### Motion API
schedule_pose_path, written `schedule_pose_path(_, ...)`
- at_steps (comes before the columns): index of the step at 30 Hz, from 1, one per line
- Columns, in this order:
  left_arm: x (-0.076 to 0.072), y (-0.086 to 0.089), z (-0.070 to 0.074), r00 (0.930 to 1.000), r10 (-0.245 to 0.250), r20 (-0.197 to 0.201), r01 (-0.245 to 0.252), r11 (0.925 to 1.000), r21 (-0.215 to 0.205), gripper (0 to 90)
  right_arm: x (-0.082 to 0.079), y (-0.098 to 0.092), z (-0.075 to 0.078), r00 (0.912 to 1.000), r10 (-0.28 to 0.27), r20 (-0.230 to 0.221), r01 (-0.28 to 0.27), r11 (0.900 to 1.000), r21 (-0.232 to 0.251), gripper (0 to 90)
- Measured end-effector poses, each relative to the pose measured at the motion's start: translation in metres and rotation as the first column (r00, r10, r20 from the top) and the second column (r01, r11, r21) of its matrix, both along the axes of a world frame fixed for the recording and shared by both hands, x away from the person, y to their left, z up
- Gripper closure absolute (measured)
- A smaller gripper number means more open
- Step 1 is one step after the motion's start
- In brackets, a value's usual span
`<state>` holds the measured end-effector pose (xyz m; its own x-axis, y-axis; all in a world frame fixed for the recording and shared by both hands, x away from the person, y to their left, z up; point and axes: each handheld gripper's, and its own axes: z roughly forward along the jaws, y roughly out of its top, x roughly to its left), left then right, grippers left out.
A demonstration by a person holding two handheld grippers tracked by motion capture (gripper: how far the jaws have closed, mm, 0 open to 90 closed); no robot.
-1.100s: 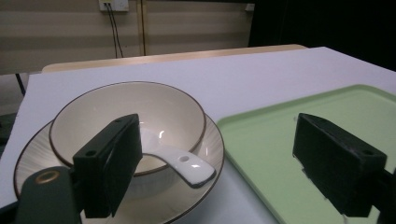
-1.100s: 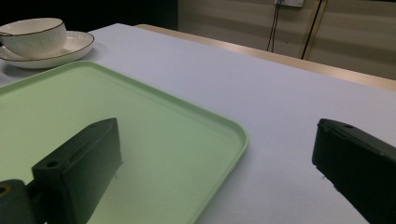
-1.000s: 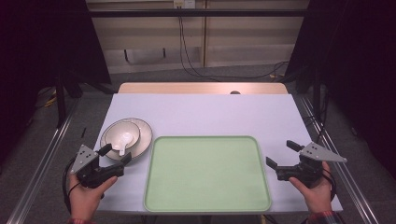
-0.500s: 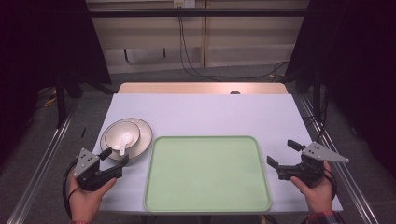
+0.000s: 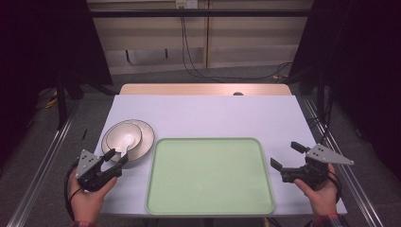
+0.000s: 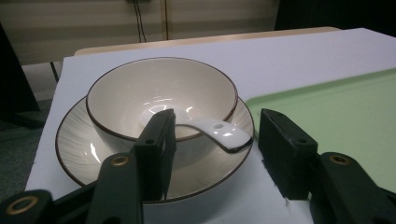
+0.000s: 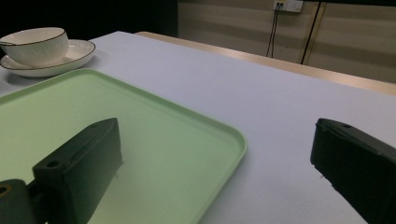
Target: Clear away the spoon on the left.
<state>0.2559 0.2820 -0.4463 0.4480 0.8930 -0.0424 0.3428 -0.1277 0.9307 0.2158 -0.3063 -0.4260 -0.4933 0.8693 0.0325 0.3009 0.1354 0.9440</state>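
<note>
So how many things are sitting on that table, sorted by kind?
Bowl: 1
Saucer plate under the bowl: 1
White spoon, its handle sticking out over the bowl's rim: 1
Green tray: 1
Total: 4

No text, label, brand, number or sign can be read on anything in these views.

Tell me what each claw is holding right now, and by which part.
Nothing yet. The left claw has been closing around the spoon's handle without touching; the right claw is open.
</note>
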Motion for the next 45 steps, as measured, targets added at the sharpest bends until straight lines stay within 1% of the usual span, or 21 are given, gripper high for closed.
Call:
schedule_pose_path(2, 0.0, -0.0018, -0.0012, 0.9999, 0.008, -0.009, -0.008, 0.9999, -0.013, 48.2, -0.0001, -0.0002, -0.0001, 1.0, 0.002, 0.001, -0.002, 1.0, 0.0, 1.6)
schedule_pose_path(4, 0.0012, -0.003, -0.0026, 0.9999, 0.006, -0.011, -0.006, 1.0, 0.002, 48.9, -0.0001, 0.0001, -0.0003, 1.0, -0.001, -0.002, 0.001, 1.0, -0.003, 1.6)
schedule_pose_path(5, 0.0016, -0.0036, -0.003, 0.9998, 0.004, -0.018, -0.004, 1.0, 0.002, 49.0, -0.0002, 0.0002, -0.0002, 1.0, 0.001, -0.003, -0.001, 1.0, -0.003, 1.6)
schedule_pose_path(6, 0.0017, -0.0045, -0.003, 0.9997, 0.013, -0.02, -0.013, 0.9999, 0.003, 49.8, -0.0004, 0.0006, -0.0002, 1.0, 0.0, -0.003, 0.0, 1.0, -0.001, 1.6)
schedule_pose_path(9, 0.0019, -0.0046, -0.0024, 0.9998, 0.016, -0.015, -0.016, 0.9999, 0.004, 53.2, -0.0006, 0.0008, -0.0001, 1.0, 0.008, 0.0, -0.008, 1.0, -0.003, 1.7)
schedule_pose_path(10, 0.0023, -0.0043, -0.0022, 0.9998, 0.006, -0.017, -0.006, 0.9999, -0.01, 54.1, -0.0006, 0.0011, -0.0001, 1.0, 0.009, -0.003, -0.009, 1.0, -0.003, 1.6)
schedule_pose_path(11, 0.0023, -0.0043, -0.0022, 0.9998, 0.006, -0.017, -0.006, 0.9999, -0.01, 55.0, -0.0006, 0.0011, -0.0001, 1.0, 0.009, -0.003, -0.009, 1.0, -0.003, 1.6)
schedule_pose_path(12, 0.0029, -0.0045, -0.003, 0.9998, 0.008, -0.016, -0.008, 1.0, -0.001, 55.6, -0.0006, 0.0009, -0.0002, 1.0, 0.006, -0.003, -0.006, 1.0, -0.004, 1.7)
schedule_pose_path(15, 0.0041, -0.0038, -0.0034, 0.9998, 0.009, -0.018, -0.009, 0.9999, -0.012, 56.4, -0.0012, 0.0, 0.0002, 1.0, 0.001, 0.0, -0.001, 1.0, 0.0, 1.7)
schedule_pose_path(19, 0.0048, -0.0055, -0.0034, 0.9997, 0.016, -0.019, -0.016, 0.9998, -0.01, 56.6, -0.0017, -0.0004, 0.0001, 1.0, 0.003, -0.001, -0.003, 1.0, -0.004, 1.7)
schedule_pose_path(22, 0.0056, -0.0057, -0.004, 0.9997, 0.009, -0.022, -0.009, 0.9999, -0.012, 57.5, -0.0015, -0.0002, -0.0001, 1.0, 0.003, -0.001, -0.003, 1.0, -0.005, 1.7)
schedule_pose_path(26, 0.0058, -0.0065, -0.0048, 0.9995, 0.003, -0.031, -0.003, 0.9999, -0.017, 62.0, -0.0013, 0.0002, -0.0003, 1.0, 0.002, -0.004, -0.002, 1.0, -0.002, 1.7)
schedule_pose_path(29, 0.0061, -0.0064, -0.0044, 0.9995, -0.002, -0.033, 0.001, 0.9999, -0.01, 63.0, -0.0017, -0.0008, 0.0003, 1.0, 0.001, -0.002, -0.001, 1.0, -0.001, 1.7)
schedule_pose_path(30, 0.0065, -0.0065, -0.0044, 0.9996, 0.0, -0.03, -0.001, 0.9999, -0.016, 63.0, -0.0016, -0.001, 0.0001, 1.0, -0.001, 0.001, 0.001, 1.0, -0.001, 1.7)
schedule_pose_path(34, 0.0063, -0.0065, -0.0041, 0.9995, 0.007, -0.031, -0.008, 0.9999, -0.014, 63.5, -0.0023, -0.0015, 0.0003, 1.0, 0.003, -0.004, -0.003, 1.0, 0.0, 1.7)
schedule_pose_path(37, 0.0062, -0.0067, -0.0042, 0.9992, 0.02, -0.035, -0.02, 0.9997, -0.013, 64.2, -0.0025, -0.0023, 0.0001, 1.0, 0.009, 0.0, -0.009, 1.0, -0.002, 1.9)
schedule_pose_path(40, 0.0065, -0.0054, -0.0038, 0.9991, 0.022, -0.036, -0.023, 0.9997, -0.011, 64.9, -0.0028, -0.0028, 0.0003, 1.0, -0.001, 0.002, 0.001, 1.0, -0.004, 1.8)
schedule_pose_path(45, 0.0059, -0.0039, -0.0025, 0.9987, 0.037, -0.036, -0.037, 0.9991, -0.018, 69.4, -0.0046, -0.0028, 0.0003, 1.0, 0.002, 0.001, -0.002, 1.0, 0.001, 1.8)
